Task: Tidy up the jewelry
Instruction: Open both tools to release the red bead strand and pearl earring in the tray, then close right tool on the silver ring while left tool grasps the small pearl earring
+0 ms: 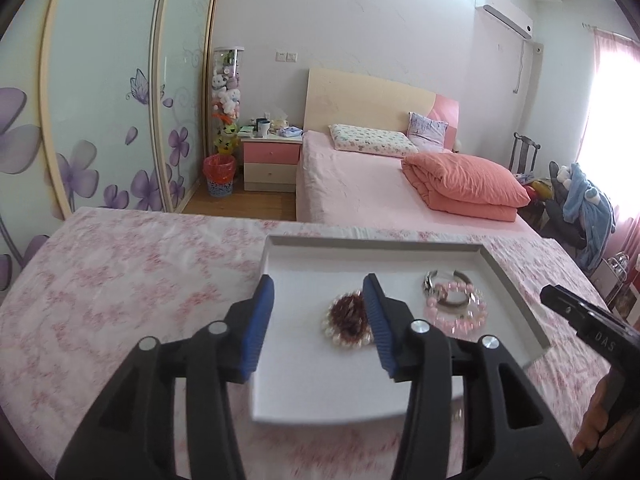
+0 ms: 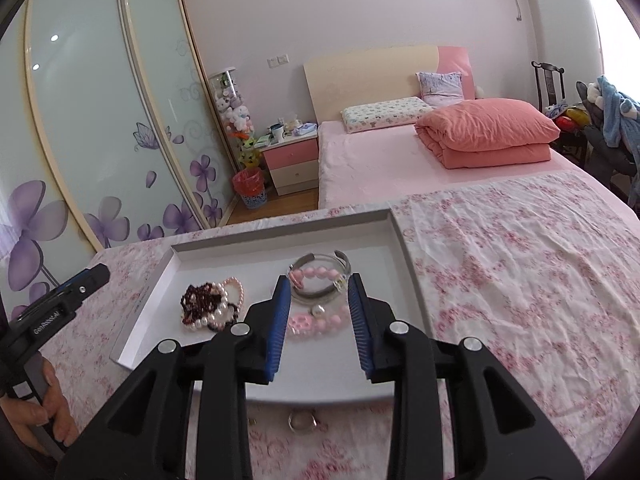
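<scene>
Table covered with a pink floral cloth. On the cloth lie a shallow white tray and, just before the tray's near edge, a small ring.

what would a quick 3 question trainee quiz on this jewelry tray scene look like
1. True or false: both the left gripper and the right gripper are open and hold nothing.
2. Which piece lies outside the white tray, on the floral cloth?
A. the silver ring
B. the pink bead bracelet
C. the dark red bead bracelet
3. Fill in: the metal bangle lies in the tray's ____ half, seen from the right wrist.

Key: 1 true; 2 A; 3 right.
</scene>
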Demonstrator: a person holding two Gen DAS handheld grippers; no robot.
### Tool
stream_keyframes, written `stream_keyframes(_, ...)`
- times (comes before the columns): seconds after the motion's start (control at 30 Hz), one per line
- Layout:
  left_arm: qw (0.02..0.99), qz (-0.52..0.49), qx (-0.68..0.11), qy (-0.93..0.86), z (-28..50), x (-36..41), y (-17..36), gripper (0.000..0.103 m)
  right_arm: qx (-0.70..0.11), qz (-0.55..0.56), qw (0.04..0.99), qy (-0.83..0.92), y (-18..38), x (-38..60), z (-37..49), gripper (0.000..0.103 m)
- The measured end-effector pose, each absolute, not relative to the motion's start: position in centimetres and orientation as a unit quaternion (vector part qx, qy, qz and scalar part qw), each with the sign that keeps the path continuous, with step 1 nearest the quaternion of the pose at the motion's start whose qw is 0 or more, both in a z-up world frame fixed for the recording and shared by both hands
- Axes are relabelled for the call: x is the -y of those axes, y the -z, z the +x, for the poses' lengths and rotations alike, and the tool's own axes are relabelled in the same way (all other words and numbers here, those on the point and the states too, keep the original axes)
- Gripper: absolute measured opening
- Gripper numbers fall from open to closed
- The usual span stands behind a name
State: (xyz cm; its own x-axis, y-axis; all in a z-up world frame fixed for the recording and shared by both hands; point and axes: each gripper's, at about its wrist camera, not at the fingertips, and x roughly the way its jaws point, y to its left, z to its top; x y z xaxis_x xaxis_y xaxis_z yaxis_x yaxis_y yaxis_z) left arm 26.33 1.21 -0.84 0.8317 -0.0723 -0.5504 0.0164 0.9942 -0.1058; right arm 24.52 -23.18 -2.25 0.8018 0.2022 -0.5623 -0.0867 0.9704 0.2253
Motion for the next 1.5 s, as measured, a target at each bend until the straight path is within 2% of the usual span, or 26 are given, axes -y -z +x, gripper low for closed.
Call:
stream_keyframes(0.3,0.942,-0.022,-0.334,0.024,21.8,-1.4,2.9,0.074,-0.389,0.019,0.916,-0.097,6.4,22.1,21.9,0.031)
stream_keyframes(0.4,0.934,-0.017,-0.355,0.025,21.0,-1.3,4.1,0.080,-0.415,-0.009,0.904,-0.105,8.0,21.0,21.5,0.031)
stream_keyframes(0.97,0.924,-0.024,-0.380,0.025,19.8,-1.3,5.5,0.082,-0.437,-0.032,0.895,-0.083,9.4,18.0,23.3,0.031)
stream_keyframes(1.03,0.924,-0.022,-0.381,0.028,19.8,-1.1,5.5,0.082,-0.434,-0.031,0.897,-0.080,9.4,17.9,23.4,0.028)
stream_keyframes(1.07,0.924,-0.021,-0.381,0.030,19.8,-0.8,5.5,0.082,-0.432,-0.031,0.898,-0.080,9.4,17.9,23.3,0.023)
stream_keyframes(1.5,0.912,0.012,-0.404,0.077,20.1,5.3,6.4,0.082,-0.438,-0.009,0.898,-0.048,9.4,22.2,18.9,0.023)
